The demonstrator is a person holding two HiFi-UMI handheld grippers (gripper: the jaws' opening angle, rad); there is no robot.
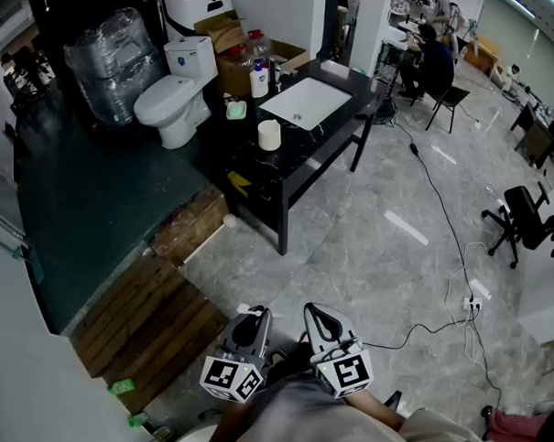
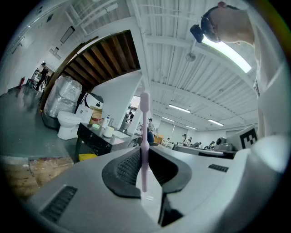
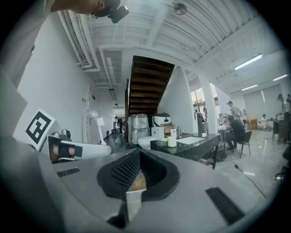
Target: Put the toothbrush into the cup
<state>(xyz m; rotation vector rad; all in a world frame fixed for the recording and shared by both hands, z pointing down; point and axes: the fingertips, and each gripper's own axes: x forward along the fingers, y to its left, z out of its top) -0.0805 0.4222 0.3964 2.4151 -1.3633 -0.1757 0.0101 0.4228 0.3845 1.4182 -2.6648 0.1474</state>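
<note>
A pale pink toothbrush (image 2: 144, 136) stands upright between the jaws of my left gripper (image 2: 144, 154), which is shut on its handle, head end up. The white cup (image 1: 269, 134) stands far ahead on the black washstand (image 1: 257, 175), left of the white basin (image 1: 305, 102). It also shows small in the left gripper view as the cup (image 2: 108, 132) and in the right gripper view as the cup (image 3: 172, 141). In the head view my left gripper (image 1: 255, 317) and right gripper (image 1: 320, 318) are held side by side close to the person's body. My right gripper (image 3: 136, 179) is shut with nothing in it.
A white toilet (image 1: 173, 97) stands left of the washstand on a dark raised floor, with wooden steps (image 1: 149, 326) at its edge. Bottles (image 1: 259, 79) and a green soap dish (image 1: 236, 109) sit on the counter. Cables (image 1: 448, 254), office chairs and seated people are to the right.
</note>
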